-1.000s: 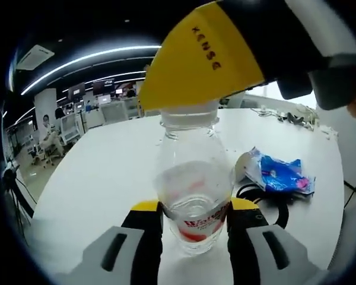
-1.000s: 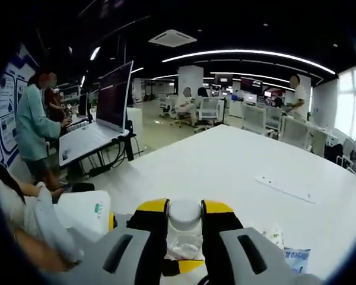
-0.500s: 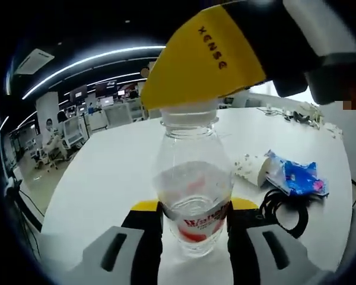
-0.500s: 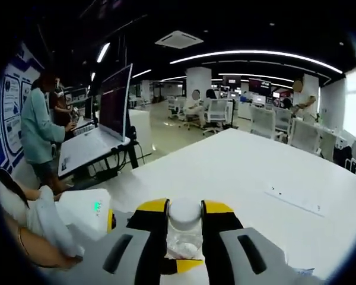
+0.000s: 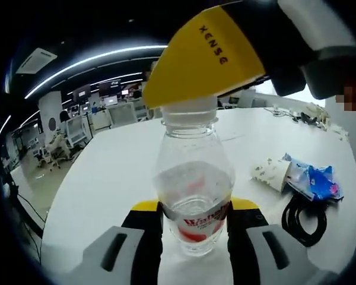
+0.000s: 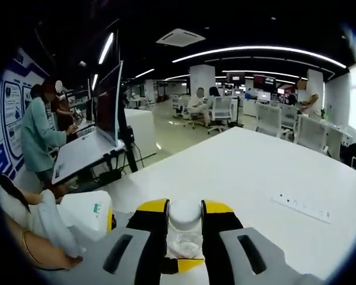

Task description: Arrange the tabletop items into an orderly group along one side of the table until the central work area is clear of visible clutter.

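2 hand-held grippers are engaged: the left hand-held gripper (image 5: pixel 194 217) is clamped on the bottle (image 5: pixel 193 184) body above the tabletop (image 5: pixel 107 172), the right hand-held gripper (image 6: pixel 184 217) on its cap (image 6: pixel 184 212). Twisting should be done gently, the body kept steady.

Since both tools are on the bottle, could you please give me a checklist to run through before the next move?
1. Left hand-held gripper clamps the bottle body: ok.
2. Right hand-held gripper pinches the white cap: ok.
3. Bottle upright in the left gripper view: ok.
4. Cap sealed tight: cannot tell.
5. Paper cup, blue wrapper and black cable grouped at the table side: not ok; they lie loose.
6. Bottle bottom touching the table: cannot tell.
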A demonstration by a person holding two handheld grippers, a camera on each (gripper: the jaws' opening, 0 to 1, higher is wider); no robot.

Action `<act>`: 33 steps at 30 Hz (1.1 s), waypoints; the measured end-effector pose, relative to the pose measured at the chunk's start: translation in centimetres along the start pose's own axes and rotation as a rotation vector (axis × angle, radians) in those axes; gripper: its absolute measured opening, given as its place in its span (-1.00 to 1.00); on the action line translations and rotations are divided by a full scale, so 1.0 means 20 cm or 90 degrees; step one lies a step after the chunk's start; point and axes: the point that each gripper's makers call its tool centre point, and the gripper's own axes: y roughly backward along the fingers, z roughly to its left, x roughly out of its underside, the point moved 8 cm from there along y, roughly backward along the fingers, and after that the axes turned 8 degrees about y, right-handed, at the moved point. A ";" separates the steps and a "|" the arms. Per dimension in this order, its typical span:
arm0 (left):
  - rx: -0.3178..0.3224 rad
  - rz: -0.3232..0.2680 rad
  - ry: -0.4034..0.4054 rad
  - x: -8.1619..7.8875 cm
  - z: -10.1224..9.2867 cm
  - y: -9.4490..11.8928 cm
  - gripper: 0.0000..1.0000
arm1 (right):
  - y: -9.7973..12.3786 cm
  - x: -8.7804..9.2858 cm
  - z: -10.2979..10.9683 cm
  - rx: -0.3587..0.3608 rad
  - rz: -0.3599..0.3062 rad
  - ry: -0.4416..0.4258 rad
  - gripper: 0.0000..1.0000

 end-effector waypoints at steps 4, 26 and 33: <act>-0.009 0.005 -0.004 0.00 0.03 -0.02 -0.23 | -0.05 0.00 -0.02 -0.011 -0.002 0.000 -0.65; 0.005 -0.002 0.027 -0.11 0.19 -0.16 -0.23 | -0.25 -0.10 -0.15 -0.012 -0.030 -0.008 -0.65; 0.009 0.002 0.008 -0.11 0.21 -0.19 -0.23 | -0.30 -0.09 -0.18 -0.005 -0.024 -0.012 -0.65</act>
